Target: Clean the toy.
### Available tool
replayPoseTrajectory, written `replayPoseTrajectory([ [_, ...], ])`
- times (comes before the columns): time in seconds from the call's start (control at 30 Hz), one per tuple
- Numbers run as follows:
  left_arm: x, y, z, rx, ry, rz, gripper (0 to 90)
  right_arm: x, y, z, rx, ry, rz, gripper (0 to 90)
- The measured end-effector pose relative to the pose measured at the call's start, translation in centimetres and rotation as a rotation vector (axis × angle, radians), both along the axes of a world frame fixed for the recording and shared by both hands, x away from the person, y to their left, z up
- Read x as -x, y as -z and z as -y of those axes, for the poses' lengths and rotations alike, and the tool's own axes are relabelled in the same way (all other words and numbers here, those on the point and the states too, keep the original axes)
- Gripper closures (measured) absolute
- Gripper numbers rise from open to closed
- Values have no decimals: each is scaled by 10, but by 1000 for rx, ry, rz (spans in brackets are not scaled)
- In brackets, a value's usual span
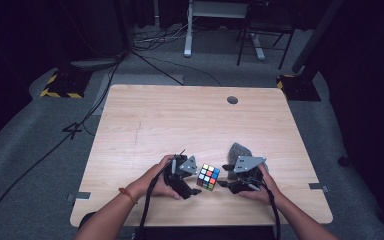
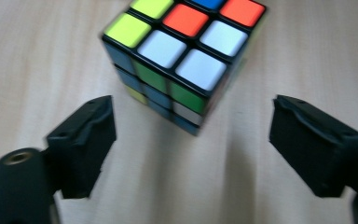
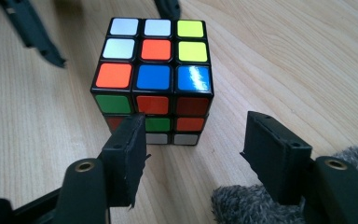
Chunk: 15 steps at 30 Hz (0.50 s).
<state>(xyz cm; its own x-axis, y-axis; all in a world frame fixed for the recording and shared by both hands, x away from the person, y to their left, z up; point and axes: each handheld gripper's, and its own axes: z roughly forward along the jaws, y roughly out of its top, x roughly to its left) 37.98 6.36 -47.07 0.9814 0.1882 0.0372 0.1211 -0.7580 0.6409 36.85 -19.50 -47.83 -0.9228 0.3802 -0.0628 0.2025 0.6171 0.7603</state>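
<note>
A dark room with cables on a grey floor surrounded a pale wooden table point(image 1: 145, 125), which had a round hole near its far right corner. A scrambled puzzle cube point(image 1: 208, 177) sat on the table close to the near edge, a little right of the middle, turned so one corner faced the person. Its frame was black. Seen in the right gripper view, the top face carried two white squares and a yellow in the far row, then white, orange and yellow, then orange and two blues nearest; the side below showed green, red, orange and white squares. In the left gripper view the top looked the same from the other side, with green and blue squares down the sides.

The left gripper point(image 1: 196, 186) sat just left of the cube, its jaws spread wide and clear of it. The right gripper point(image 1: 223, 176) sat just right of the cube, jaws also apart and holding nothing. A grey fuzzy object point(image 1: 240, 151) lay just behind the right gripper, touching it.
</note>
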Motion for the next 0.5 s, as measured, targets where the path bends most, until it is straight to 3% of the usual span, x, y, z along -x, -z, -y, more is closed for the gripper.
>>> replayPoseTrajectory([
  [0.1,-13,-2,12,2,21,0,155,-1,1,-1,4,6,1,394],
  [0.27,-16,1,26,-8,71,33,157,-2,1,-1,1,10,0,400],
  [0.33,-17,4,31,-20,92,26,159,-4,2,0,-1,12,-4,402],
  [0.4,-16,7,34,-19,120,-7,170,-5,2,0,-3,11,-3,400],
  [0.5,-16,7,31,-10,93,-12,217,-5,2,0,-2,7,-4,399],
])
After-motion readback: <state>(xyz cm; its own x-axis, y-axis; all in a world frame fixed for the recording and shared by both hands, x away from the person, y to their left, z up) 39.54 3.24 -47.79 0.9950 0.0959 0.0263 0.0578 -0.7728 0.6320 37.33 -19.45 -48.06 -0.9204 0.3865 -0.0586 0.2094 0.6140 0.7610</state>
